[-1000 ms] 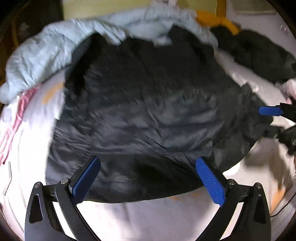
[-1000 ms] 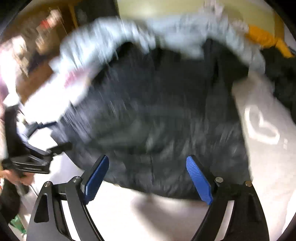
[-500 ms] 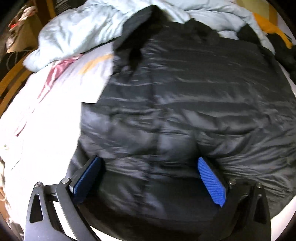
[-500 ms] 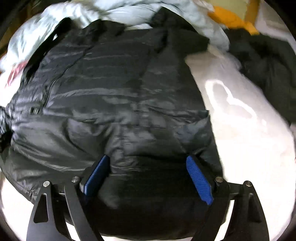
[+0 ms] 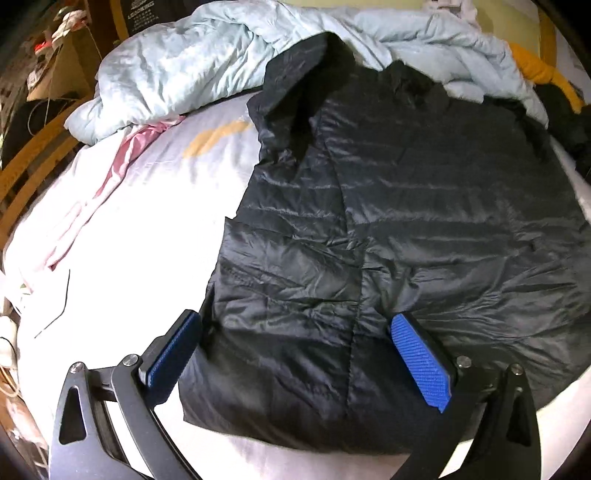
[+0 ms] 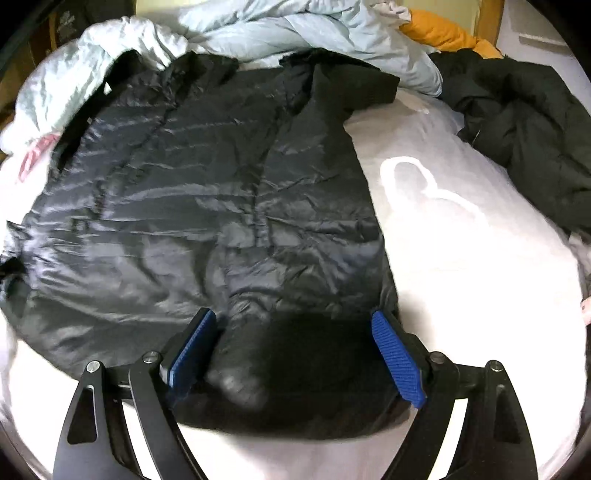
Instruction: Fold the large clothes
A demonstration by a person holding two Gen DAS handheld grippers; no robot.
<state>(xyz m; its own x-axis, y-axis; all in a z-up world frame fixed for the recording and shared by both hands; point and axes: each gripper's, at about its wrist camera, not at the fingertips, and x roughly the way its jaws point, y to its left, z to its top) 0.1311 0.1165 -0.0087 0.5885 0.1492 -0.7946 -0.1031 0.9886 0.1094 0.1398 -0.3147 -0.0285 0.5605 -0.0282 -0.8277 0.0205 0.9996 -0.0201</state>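
Observation:
A large black quilted puffer jacket (image 5: 388, 221) lies spread flat on a white bed, collar at the far end, hem toward me. It also fills the right wrist view (image 6: 192, 206). My left gripper (image 5: 295, 350) is open, its blue pads straddling the jacket's lower left corner close above the fabric. My right gripper (image 6: 291, 350) is open, its pads straddling the jacket's lower right corner. Neither holds anything. A sleeve (image 5: 295, 85) lies folded at the upper left.
A crumpled light blue duvet (image 5: 192, 70) is piled at the head of the bed. A second dark garment (image 6: 524, 122) and an orange cloth (image 6: 443, 33) lie at the far right. A pink cloth (image 5: 122, 155) lies left. The wooden bed frame (image 5: 33, 155) runs along the left.
Both grippers have come down and forward from in front of the hem to over the jacket's lower corners. The jacket now lies flat and still. Both grippers stay open.

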